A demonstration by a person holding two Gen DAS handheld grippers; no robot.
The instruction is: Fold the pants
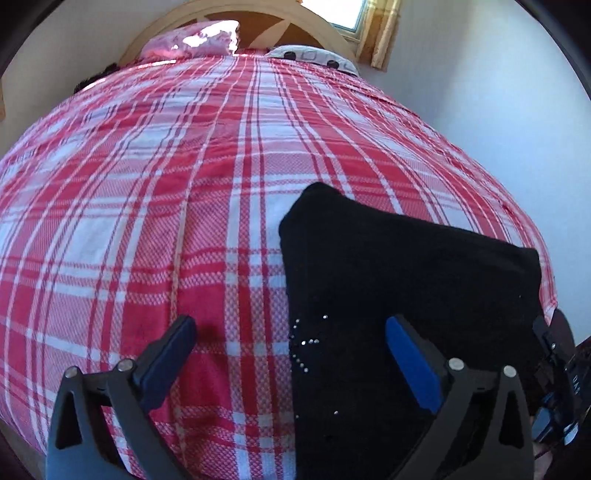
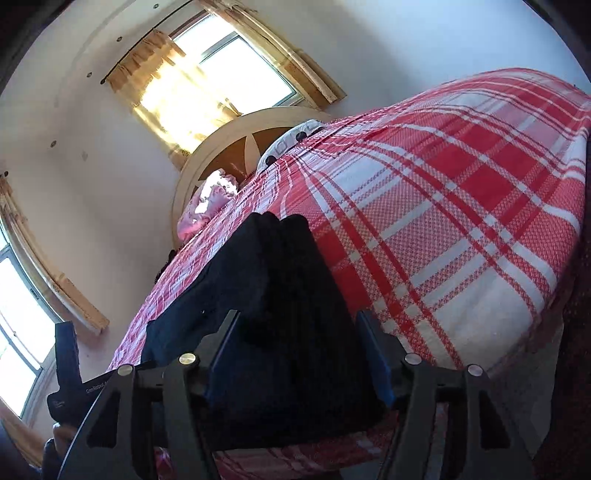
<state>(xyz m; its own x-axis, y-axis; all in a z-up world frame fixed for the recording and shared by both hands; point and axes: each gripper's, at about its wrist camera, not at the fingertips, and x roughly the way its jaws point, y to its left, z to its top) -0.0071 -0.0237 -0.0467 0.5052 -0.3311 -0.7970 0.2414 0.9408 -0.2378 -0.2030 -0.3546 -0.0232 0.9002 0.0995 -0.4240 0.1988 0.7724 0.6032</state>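
Black pants (image 1: 399, 273) with small shiny studs lie folded in a compact block on the red and white plaid bedspread (image 1: 184, 177), near the bed's front right edge. My left gripper (image 1: 291, 328) is open and empty, its jaws wide, the left finger over the bedspread and the right finger (image 1: 410, 354) over the pants. In the right wrist view the pants (image 2: 291, 295) sit between the spread blue pads of my right gripper (image 2: 295, 325), which is open around the fabric, not clamped. The right gripper's body shows in the left wrist view at the far right (image 1: 557, 369).
Pillows, one pink (image 1: 195, 40) and one white with dots (image 1: 314, 55), lie at the wooden headboard (image 1: 258, 18). A curtained window (image 2: 207, 81) is behind the bed. The white wall (image 1: 480, 92) runs along the bed's right side.
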